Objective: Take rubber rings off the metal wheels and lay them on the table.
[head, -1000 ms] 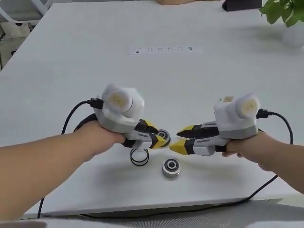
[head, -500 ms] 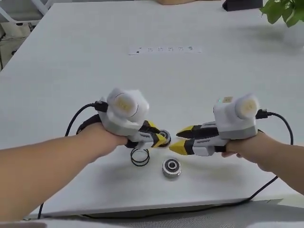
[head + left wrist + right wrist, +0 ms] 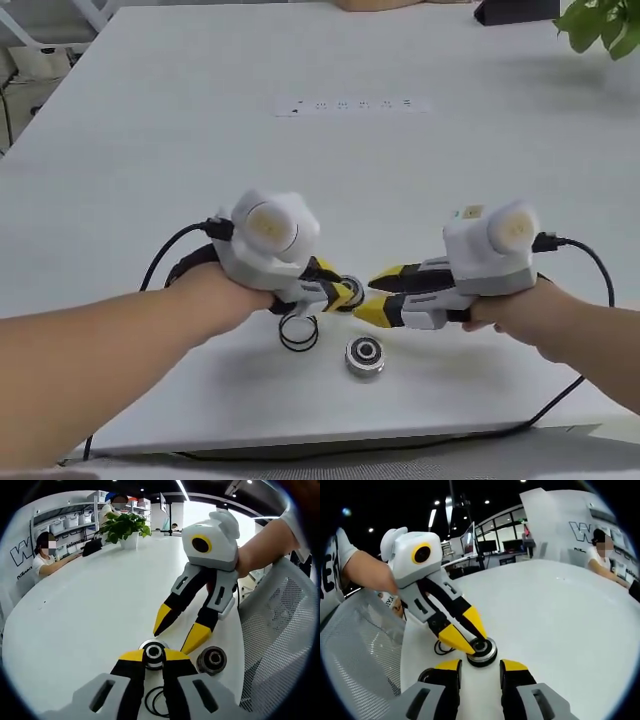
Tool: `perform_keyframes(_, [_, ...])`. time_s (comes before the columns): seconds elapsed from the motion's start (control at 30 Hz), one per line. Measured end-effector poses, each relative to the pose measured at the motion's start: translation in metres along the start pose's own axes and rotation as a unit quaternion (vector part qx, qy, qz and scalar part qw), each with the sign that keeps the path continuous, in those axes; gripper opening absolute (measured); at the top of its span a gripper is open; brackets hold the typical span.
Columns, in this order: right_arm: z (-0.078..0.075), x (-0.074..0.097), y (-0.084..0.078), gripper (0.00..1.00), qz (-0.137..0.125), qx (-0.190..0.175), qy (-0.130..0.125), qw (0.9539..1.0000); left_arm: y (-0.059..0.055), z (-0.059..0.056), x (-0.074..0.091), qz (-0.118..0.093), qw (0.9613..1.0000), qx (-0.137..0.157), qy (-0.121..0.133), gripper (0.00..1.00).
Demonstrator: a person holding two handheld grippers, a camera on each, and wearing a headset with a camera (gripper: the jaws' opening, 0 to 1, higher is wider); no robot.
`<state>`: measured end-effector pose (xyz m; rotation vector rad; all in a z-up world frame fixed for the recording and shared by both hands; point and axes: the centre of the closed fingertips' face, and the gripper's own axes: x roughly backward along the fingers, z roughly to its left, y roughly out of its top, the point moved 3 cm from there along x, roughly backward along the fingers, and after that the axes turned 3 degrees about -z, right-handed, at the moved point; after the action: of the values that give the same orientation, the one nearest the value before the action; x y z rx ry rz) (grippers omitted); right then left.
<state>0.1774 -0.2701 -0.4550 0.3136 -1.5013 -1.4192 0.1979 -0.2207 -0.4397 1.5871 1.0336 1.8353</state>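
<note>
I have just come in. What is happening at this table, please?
A person works at a white table with a gripper in each hand. The left gripper is shut on a small metal wheel. The right gripper is open, and its jaws point at that wheel from close by. Black rubber rings lie on the table under the left gripper, and a second wheel lies beside them.

L gripper (image 3: 335, 292) jaws clamped on metal wheel (image 3: 152, 653); R gripper (image 3: 372, 295) jaws apart, tip-to-tip w/ L.
</note>
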Motion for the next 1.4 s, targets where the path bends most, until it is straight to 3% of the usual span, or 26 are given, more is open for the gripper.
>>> perform_keyframes(0.47, [-0.001, -0.012, 0.002, 0.24, 0.015, 0.026, -0.007, 0.9995, -0.001, 0.000, -0.002, 0.000, 1.0000, 0.004, 0.003, 0.07])
perform_keyframes(0.73, [-0.002, -0.010, -0.001, 0.20, 0.019, 0.023, -0.010, 0.9995, -0.001, 0.001, -0.003, -0.001, 1.0000, 0.005, 0.004, 0.07])
perform_keyframes(0.93, [-0.006, -0.004, -0.006, 0.07, 0.026, 0.020, -0.017, 0.9993, -0.001, 0.001, -0.003, -0.002, 1.0000, 0.006, 0.006, 0.07])
perform_keyframes(1.4, [-0.010, -0.005, -0.006, 0.00, 0.030, 0.004, -0.030, 0.9991, -0.002, 0.001, -0.003, 0.001, 0.9999, 0.008, 0.011, 0.07])
